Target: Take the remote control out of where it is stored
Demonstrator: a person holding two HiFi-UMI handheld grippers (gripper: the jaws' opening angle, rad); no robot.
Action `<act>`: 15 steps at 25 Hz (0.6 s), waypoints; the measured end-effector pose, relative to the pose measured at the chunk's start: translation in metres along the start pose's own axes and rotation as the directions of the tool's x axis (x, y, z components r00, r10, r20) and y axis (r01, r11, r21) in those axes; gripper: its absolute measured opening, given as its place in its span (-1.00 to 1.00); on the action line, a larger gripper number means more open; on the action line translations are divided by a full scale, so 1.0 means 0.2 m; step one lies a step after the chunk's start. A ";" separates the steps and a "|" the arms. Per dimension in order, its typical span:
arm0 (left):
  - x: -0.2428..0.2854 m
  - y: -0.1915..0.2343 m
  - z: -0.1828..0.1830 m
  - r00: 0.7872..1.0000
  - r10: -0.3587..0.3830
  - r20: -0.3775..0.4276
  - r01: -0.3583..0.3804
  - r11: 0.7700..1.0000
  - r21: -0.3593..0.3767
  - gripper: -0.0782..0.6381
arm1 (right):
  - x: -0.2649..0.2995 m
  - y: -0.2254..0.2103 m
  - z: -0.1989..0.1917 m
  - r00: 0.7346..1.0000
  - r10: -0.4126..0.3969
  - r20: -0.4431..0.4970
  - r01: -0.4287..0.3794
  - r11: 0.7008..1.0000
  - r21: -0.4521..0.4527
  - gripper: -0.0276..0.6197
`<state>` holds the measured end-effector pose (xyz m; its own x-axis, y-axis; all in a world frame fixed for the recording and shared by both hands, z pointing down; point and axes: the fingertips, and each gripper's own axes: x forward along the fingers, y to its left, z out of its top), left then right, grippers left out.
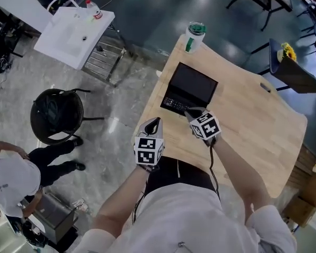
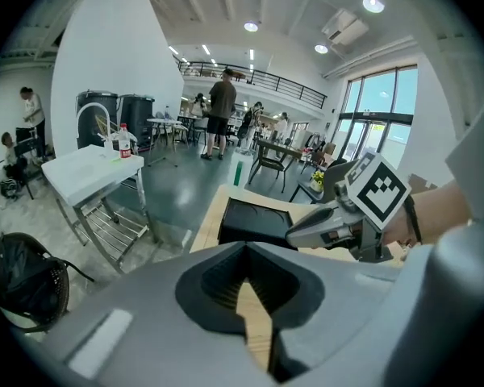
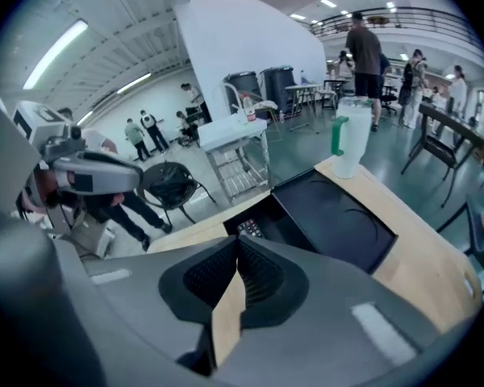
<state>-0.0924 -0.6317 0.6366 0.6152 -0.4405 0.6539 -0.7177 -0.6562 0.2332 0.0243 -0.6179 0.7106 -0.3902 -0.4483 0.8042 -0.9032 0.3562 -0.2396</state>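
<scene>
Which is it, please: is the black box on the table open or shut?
Open. The box has its lid folded back, and the remote shows inside it.

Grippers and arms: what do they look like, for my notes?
The left gripper and right gripper have smooth grey shells and black ribbed pads. Each carries a cube of black-and-white square markers. A thin black cable runs back along the right arm. The person wears white short sleeves.

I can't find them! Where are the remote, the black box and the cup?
remote control (image 3: pixel 247 229), right gripper view, on its buttons.
black box (image 1: pixel 192 82), head view, on its open lid.
cup (image 1: pixel 194 40), head view, on its white side.
</scene>
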 end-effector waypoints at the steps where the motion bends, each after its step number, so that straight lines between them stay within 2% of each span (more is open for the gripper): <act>1: 0.04 0.01 -0.03 1.000 0.000 -0.016 0.000 1.000 -0.006 -0.78 | 0.06 -0.02 -0.02 0.999 0.016 -0.044 -0.018 0.999 -0.037 -0.79; 3: 0.11 0.04 -0.07 0.999 -0.001 -0.041 0.000 1.000 -0.023 -0.78 | 0.20 -0.05 -0.07 0.990 0.041 -0.133 -0.054 0.993 -0.102 -0.56; 5: 0.17 0.08 -0.09 0.998 0.000 -0.058 -0.002 0.999 -0.041 -0.78 | 0.32 -0.10 -0.11 0.977 0.035 -0.212 -0.071 0.983 -0.168 -0.43; 9: 0.23 0.14 -0.14 0.996 0.018 -0.084 -0.024 0.997 -0.070 -0.78 | 0.50 -0.18 -0.17 0.944 0.000 -0.330 -0.100 0.952 -0.288 -0.31; 15: 0.24 0.23 -0.23 0.993 0.072 -0.098 -0.085 0.988 -0.127 -0.78 | 0.68 -0.21 -0.26 0.890 -0.047 -0.453 -0.176 0.882 -0.438 -0.15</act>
<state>-0.1104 -0.6543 0.7119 0.5266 -0.4242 0.7367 -0.8027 -0.5334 0.2666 0.0185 -0.6524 0.8587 -0.2242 -0.0446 0.9735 -0.6492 0.7519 -0.1151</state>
